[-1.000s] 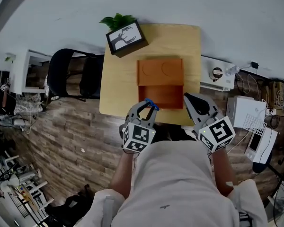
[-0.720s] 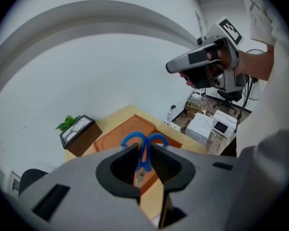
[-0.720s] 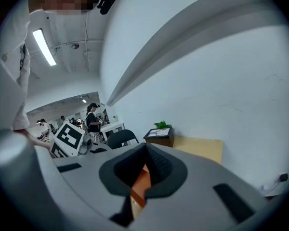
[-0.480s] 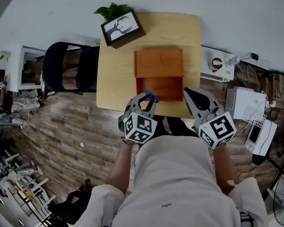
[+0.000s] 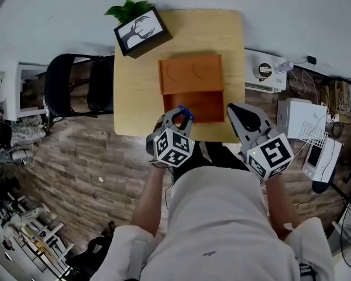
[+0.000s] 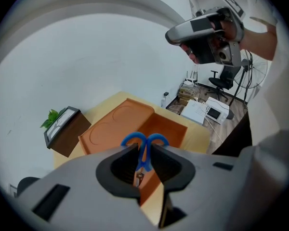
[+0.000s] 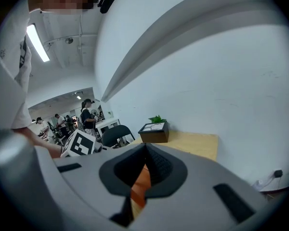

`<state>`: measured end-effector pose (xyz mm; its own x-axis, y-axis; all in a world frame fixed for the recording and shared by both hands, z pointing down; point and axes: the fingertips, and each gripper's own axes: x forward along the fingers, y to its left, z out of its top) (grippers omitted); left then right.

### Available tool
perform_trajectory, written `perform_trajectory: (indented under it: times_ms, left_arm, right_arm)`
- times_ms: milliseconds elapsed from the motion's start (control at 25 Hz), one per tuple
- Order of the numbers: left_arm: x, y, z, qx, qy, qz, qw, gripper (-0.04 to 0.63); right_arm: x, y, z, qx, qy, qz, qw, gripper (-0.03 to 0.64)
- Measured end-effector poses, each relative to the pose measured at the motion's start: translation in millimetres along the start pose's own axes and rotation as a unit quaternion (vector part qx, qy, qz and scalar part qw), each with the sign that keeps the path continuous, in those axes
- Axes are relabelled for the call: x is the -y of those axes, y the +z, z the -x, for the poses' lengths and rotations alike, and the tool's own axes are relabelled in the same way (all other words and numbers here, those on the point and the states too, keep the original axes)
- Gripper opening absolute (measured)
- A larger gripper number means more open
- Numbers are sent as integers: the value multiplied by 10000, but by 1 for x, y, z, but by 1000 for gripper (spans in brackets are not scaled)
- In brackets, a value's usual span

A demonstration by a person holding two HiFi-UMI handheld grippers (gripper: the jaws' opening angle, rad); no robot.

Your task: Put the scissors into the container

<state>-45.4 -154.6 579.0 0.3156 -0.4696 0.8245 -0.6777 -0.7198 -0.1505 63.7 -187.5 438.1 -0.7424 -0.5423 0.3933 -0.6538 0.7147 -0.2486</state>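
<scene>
the left gripper pinched the blue-handled scissors between its jaws, the handle loops poking out past the tips, over the near edge of the wooden table and just in front of the orange container. the container's lid lay open flat on the far side. the right gripper hung near the container's right corner, jaws pressed together on nothing. a framed deer picture stood at the table's far left corner.
</scene>
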Motion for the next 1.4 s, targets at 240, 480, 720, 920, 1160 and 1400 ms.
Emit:
perform_trajectory:
  times_ms: [240, 480, 720, 920, 1160, 1400]
  left_arm:
    - [0, 3, -18, 43, -167, 24, 9998, 78]
    - [10, 3, -35, 42, -303, -186, 9994, 78]
    - [14, 7, -46, 55, -363, -325, 9988, 78]
    - [21, 8, -57, 10, -448, -476, 9979, 79]
    - [26, 8, -72, -58, -571, -586, 9966, 80]
    - [32, 5, -86, -168, -706, -684, 9950, 80]
  right_arm:
    - [7, -1, -2, -39, -60, -24, 10000, -2]
    - [9, -10, -2, -36, -35, -30, 10000, -2]
    - [11, -15, -2, -142, -82, -111, 9998, -2]
    - [13, -19, -1, -134, -92, -108, 9998, -2]
    - [20, -21, -1, -161, -142, -106, 9997, -2]
    - [25, -27, 1, -204, -196, -148, 9995, -2]
